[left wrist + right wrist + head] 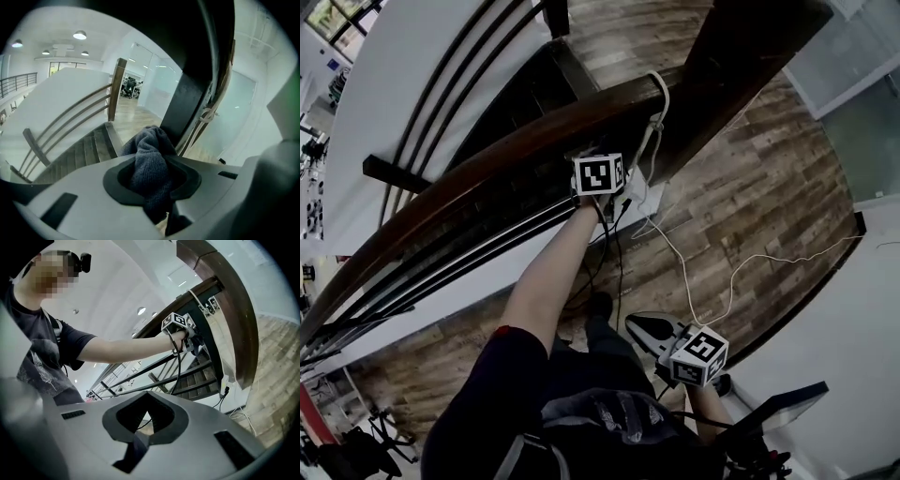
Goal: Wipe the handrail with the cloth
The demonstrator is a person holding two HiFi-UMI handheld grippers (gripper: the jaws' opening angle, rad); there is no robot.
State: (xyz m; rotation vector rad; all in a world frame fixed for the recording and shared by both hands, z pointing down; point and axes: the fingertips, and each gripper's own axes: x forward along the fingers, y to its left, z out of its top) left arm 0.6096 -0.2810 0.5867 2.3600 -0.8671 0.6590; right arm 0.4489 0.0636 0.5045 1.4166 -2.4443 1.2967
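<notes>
The dark brown wooden handrail (487, 155) curves from lower left to upper right. My left gripper (602, 184) is held out at arm's length right beside it, just under its near edge. In the left gripper view that gripper (152, 174) is shut on a bunched grey knitted cloth (149, 161), which sticks out past the jaws. The cloth is hidden in the head view. My right gripper (698, 356) hangs low by my body, well away from the rail. Its jaws (145, 420) are shut with nothing between them. The right gripper view also shows the handrail (234, 305) and the left gripper (180, 331).
A thick dark post (741, 56) joins the rail at upper right. A white power strip (642, 199) with white cables (712, 300) lies on the wood floor (750, 216). Stair treads (89, 150) and slanted rails (70, 117) drop away behind the rail.
</notes>
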